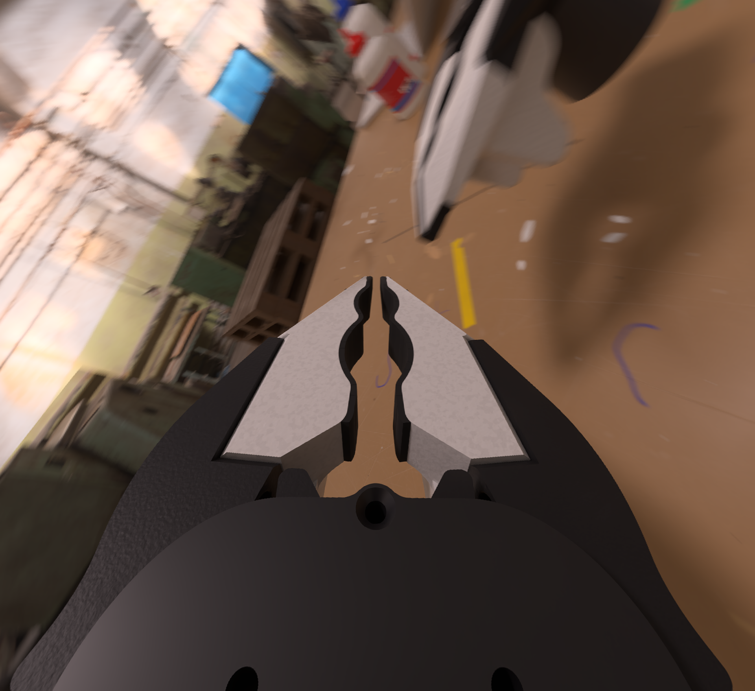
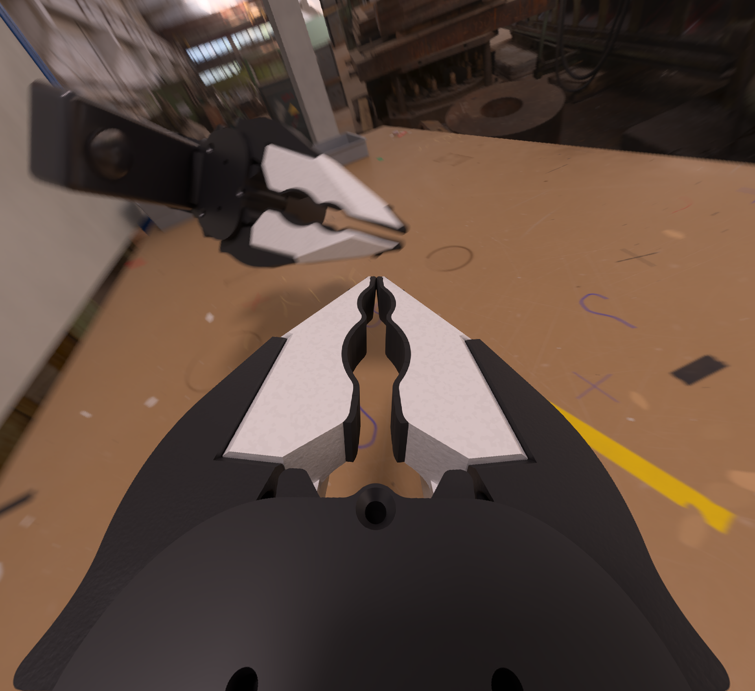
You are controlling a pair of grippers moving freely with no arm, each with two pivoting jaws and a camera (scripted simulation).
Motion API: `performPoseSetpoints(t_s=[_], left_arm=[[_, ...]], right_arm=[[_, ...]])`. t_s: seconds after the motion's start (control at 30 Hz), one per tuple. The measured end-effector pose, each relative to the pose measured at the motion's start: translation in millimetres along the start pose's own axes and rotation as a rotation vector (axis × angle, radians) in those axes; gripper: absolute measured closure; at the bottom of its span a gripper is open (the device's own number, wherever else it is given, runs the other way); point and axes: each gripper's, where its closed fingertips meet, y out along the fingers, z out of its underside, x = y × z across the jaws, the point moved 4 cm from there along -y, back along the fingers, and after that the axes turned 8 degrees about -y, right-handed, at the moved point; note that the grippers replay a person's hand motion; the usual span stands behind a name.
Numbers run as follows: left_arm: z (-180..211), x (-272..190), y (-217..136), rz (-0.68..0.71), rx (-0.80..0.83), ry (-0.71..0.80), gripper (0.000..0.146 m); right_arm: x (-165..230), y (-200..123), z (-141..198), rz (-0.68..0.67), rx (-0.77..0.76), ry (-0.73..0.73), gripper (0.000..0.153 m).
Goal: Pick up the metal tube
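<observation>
No metal tube shows clearly in either view. A grey square post (image 2: 294,38) rises from a grey base (image 2: 345,148) at the table's far edge; I cannot tell whether it is the tube. My left gripper (image 1: 376,279) is empty, its jaws nearly together with a thin gap at the tips. It also shows in the right wrist view (image 2: 400,238), hovering above the brown table (image 2: 531,222). My right gripper (image 2: 375,278) is shut and empty, just behind and below the left one. It appears blurred in the left wrist view (image 1: 433,218).
A yellow tape strip (image 2: 637,467) lies on the table, also in the left wrist view (image 1: 463,283). A black patch (image 2: 698,369) lies at the right. A white panel (image 2: 49,262) stands at the left. White containers with red and blue (image 1: 392,87) stand far off.
</observation>
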Motion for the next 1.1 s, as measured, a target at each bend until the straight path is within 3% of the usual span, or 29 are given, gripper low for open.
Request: performPoseSetpoints(t_s=[0.1,0.2,0.33,0.47,0.67,0.83,1.1], left_arm=[[32,18,12,-0.185,-0.052,-0.166,0.146],[36,24,21,-0.109,-0.069,-0.270,0.146],[36,40,12,-0.183,-0.064,-0.239,0.146],[47,43,4,-0.197,-0.062,-0.293,0.146],[48,47,-1,-0.216,-0.080,-0.351,0.146],[69,54,2,-0.272,0.003,-0.431,0.146],[83,57,-2,-0.289,0.032,-0.497,0.146]], right_arm=[[8,0,5,0.091,0.084,-0.232,0.153],[3,7,14,0.122,0.143,-0.345,0.153],[-2,13,14,0.054,0.153,-0.273,0.146],[12,15,11,-0.142,0.139,-0.198,0.134],[56,40,47,-0.302,0.349,-0.198,0.114],[88,76,74,-0.241,0.452,-0.287,0.094],[107,100,92,-0.220,0.528,-0.327,0.094]])
